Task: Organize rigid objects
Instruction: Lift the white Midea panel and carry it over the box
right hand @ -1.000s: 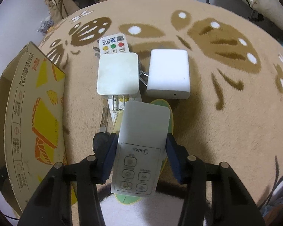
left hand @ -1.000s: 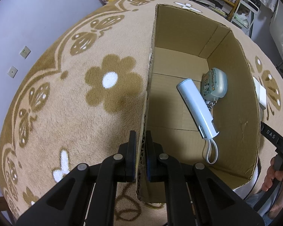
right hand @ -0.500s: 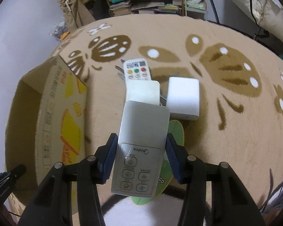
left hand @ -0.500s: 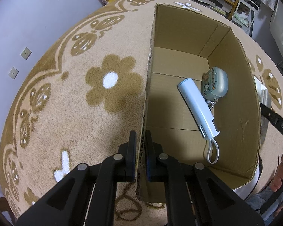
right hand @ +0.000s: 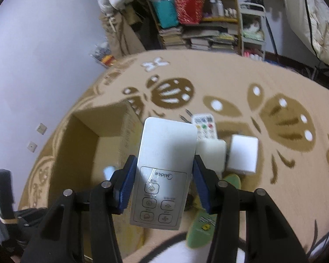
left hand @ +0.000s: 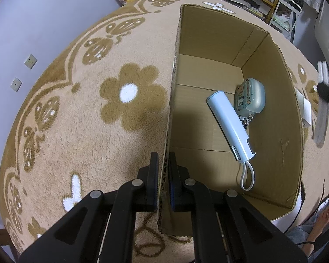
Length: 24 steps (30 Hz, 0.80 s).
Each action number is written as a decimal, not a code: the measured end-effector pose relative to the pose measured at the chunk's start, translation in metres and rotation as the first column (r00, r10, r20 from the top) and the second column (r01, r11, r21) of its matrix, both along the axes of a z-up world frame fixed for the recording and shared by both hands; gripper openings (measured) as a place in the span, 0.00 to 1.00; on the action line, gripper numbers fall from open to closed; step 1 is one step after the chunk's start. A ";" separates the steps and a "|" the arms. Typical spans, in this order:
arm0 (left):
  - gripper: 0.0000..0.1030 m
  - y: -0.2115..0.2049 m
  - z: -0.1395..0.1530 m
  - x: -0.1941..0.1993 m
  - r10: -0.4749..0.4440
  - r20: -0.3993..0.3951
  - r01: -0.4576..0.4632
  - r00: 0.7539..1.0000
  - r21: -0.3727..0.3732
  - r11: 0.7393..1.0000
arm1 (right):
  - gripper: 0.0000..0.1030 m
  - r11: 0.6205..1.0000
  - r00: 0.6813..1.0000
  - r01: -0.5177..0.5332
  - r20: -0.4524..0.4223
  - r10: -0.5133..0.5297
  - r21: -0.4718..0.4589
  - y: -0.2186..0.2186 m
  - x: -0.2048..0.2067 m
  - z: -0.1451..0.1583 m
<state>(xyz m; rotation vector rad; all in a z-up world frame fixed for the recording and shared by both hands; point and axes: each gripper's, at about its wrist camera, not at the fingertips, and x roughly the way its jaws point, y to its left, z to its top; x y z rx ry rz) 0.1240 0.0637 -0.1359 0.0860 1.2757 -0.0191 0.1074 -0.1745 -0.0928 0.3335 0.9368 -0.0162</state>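
Note:
My left gripper (left hand: pixel 163 168) is shut on the near left wall of an open cardboard box (left hand: pixel 274 114). Inside lie a light blue tube with a loop strap (left hand: pixel 230 125) and a pale green case (left hand: pixel 250 96). My right gripper (right hand: pixel 162 175) is shut on a white Midea remote (right hand: pixel 164 166) and holds it in the air at the box's right wall (right hand: pixel 129 131). It also shows in the left wrist view (left hand: pixel 322 111), blurred. On the rug lie a remote with coloured buttons (right hand: pixel 205 127), two white square blocks (right hand: pixel 243 155) and a green item (right hand: pixel 206 219).
A beige rug with brown flowers and ladybirds (left hand: pixel 87 109) covers the floor. A purple wall with sockets (left hand: pixel 22 22) stands to the left. Shelves with books and bags (right hand: pixel 197 22) stand behind. A person's hand (left hand: pixel 326 217) shows at the right.
My right gripper has lifted the white remote off the pile and carried it up and left, over the box's right wall. My left gripper has kept its hold on the box wall.

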 end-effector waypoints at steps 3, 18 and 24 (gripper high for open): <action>0.07 -0.001 0.000 0.000 0.001 -0.001 -0.001 1.000 0.003 1.000 | 0.53 1.000 0.999 -0.026 0.034 0.026 -0.003 0.008 0.001 0.009; 0.07 0.001 0.000 0.000 0.003 0.001 -0.003 1.000 -0.011 1.000 | 0.53 0.989 0.970 -0.144 0.201 0.136 0.026 0.040 0.006 0.055; 0.07 0.001 0.000 0.000 0.001 0.000 -0.001 1.000 -0.013 1.000 | 0.53 0.981 0.952 -0.194 0.247 0.182 0.021 0.059 0.015 0.068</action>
